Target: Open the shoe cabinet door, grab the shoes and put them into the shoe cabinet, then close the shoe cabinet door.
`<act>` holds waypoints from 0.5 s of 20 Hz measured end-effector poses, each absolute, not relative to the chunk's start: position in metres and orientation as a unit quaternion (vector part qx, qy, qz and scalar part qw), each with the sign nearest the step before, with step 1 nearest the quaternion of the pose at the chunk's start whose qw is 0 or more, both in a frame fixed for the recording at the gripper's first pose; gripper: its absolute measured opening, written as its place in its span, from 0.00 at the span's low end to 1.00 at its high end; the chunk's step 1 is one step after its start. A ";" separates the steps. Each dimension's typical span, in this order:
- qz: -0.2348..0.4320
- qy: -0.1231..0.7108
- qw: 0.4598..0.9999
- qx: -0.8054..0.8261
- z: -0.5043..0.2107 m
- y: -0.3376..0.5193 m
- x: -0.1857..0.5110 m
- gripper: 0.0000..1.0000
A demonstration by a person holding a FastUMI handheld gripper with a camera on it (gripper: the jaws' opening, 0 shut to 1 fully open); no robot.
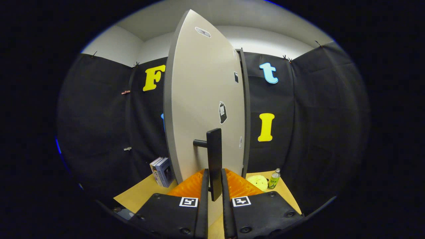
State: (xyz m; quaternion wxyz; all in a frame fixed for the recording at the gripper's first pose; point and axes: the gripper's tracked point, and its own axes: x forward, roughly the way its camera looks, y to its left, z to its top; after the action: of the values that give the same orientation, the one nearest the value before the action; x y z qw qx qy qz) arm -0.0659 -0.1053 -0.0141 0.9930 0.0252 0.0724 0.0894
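The shoe cabinet door [202, 109], pale grey with a dark edge, stands swung out toward me, hinged beside the cabinet's dark frame [246, 113]. Its black upright bar handle [214, 159] sits between my fingers, and my gripper [214, 181] is shut on the handle's lower part. A short black post joins the handle to the door. The cabinet's inside is hidden behind the door. Small stickers dot the door face.
Several books [162, 172] stand on the tan tabletop [136, 197] left of the door. A yellow round object [257, 182] and a small green bottle [274, 179] sit to the right.
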 end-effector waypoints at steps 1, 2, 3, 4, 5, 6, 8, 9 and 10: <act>0.075 0.067 0.995 0.021 -0.010 -0.118 -0.071 0.22; 0.063 0.062 0.996 0.019 -0.007 -0.130 -0.079 0.22; 0.054 0.057 0.997 0.020 -0.003 -0.140 -0.086 0.22; 0.046 0.054 0.997 0.020 0.000 -0.147 -0.093 0.22; 0.039 0.052 0.998 0.019 0.001 -0.154 -0.099 0.22; 0.034 0.053 0.998 0.017 -0.001 -0.161 -0.104 0.22; 0.029 0.058 0.998 0.017 -0.005 -0.167 -0.110 0.22; 0.030 0.061 0.998 0.019 -0.007 -0.168 -0.113 0.22; 0.032 0.064 0.997 0.020 -0.009 -0.169 -0.118 0.22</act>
State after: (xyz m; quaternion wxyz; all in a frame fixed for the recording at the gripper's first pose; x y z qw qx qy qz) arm -0.1180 -0.1689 -0.0093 0.9972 0.0200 0.0644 0.0324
